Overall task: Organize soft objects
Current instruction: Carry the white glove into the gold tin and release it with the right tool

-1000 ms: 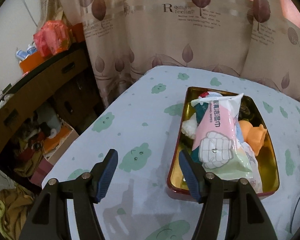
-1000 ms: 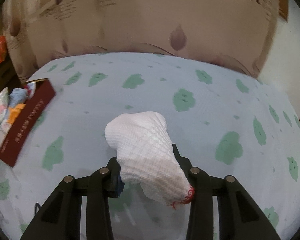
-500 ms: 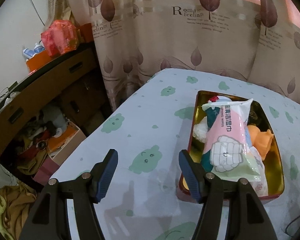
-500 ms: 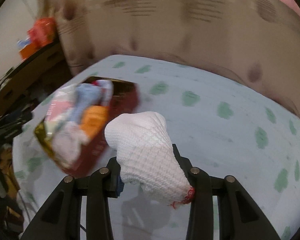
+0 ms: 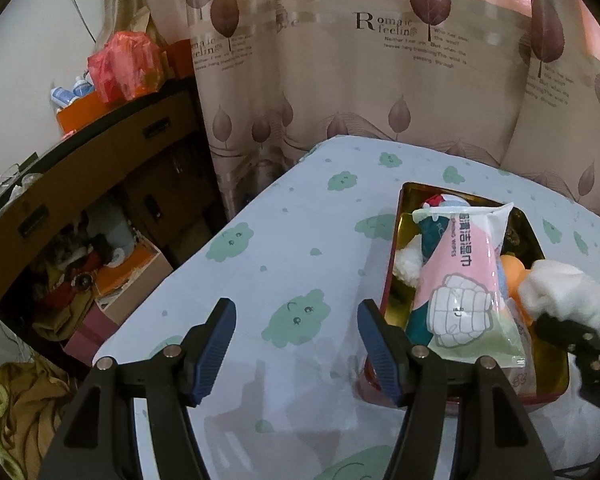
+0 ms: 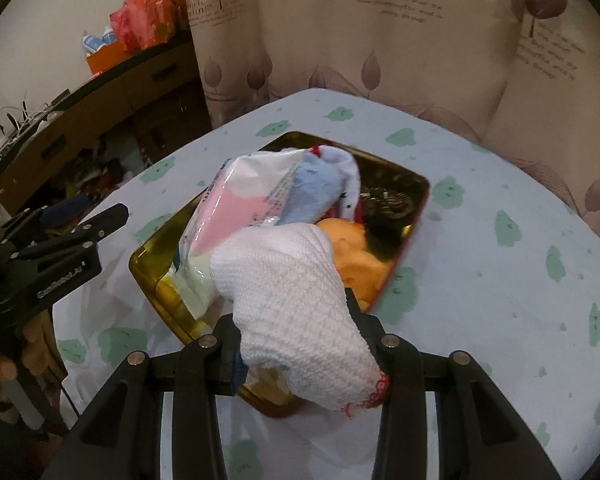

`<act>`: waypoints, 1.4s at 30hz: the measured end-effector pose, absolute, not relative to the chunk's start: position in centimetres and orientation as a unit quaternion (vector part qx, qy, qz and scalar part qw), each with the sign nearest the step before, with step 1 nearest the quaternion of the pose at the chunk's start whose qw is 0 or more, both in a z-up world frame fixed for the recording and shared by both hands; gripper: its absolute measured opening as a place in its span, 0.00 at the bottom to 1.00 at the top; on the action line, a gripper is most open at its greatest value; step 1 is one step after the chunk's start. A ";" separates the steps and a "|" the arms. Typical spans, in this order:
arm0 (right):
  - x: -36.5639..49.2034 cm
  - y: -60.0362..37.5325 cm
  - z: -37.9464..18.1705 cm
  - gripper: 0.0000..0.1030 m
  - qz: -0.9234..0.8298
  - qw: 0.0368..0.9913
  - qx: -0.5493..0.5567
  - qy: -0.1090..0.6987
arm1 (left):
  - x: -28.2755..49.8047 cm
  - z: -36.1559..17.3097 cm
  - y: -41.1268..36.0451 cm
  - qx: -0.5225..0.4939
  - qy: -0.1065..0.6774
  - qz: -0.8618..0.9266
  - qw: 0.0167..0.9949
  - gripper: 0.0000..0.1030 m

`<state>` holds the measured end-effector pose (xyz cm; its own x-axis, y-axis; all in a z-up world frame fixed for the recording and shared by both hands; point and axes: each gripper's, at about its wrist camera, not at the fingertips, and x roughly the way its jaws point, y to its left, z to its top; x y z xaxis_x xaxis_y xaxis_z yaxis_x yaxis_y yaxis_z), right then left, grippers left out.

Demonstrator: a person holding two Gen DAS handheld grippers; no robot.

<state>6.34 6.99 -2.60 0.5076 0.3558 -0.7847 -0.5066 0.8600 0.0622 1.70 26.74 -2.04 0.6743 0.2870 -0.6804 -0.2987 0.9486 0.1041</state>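
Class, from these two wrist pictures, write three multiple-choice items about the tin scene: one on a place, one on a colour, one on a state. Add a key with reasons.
1. Where is the wipes pack?
A. in the tin
B. on the floor
C. on the shelf

2. What colour is the cloth in the right gripper?
A. green
B. white
C. black

3. How is the left gripper?
A. shut on a sock
B. shut on the tin
C. open, holding nothing

Key: 1 A, the pack lies across the other things inside the tin. 2 B, the knit held between the jaws is white with a red edge. 3 C, its jaws stand apart over the tablecloth.
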 end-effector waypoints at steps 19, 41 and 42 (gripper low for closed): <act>10.1 9.3 -4.9 0.45 0.188 0.882 -0.097 0.421 | 1.5 -2.2 25.5 0.010 0.368 0.143 0.919 0.63; 7.7 8.9 -3.9 0.84 0.194 0.888 -0.081 0.410 | 1.4 -2.1 24.8 0.020 0.366 0.136 0.921 0.63; 7.6 8.7 -3.8 0.84 0.194 0.888 -0.078 0.409 | 1.4 -2.0 24.8 0.021 0.365 0.136 0.921 0.63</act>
<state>7.57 8.69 -3.84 0.5908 0.2808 -0.7564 -0.4078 0.9128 0.0203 1.36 24.76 -2.03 0.6959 0.2664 -0.6669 -0.2360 0.9619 0.1380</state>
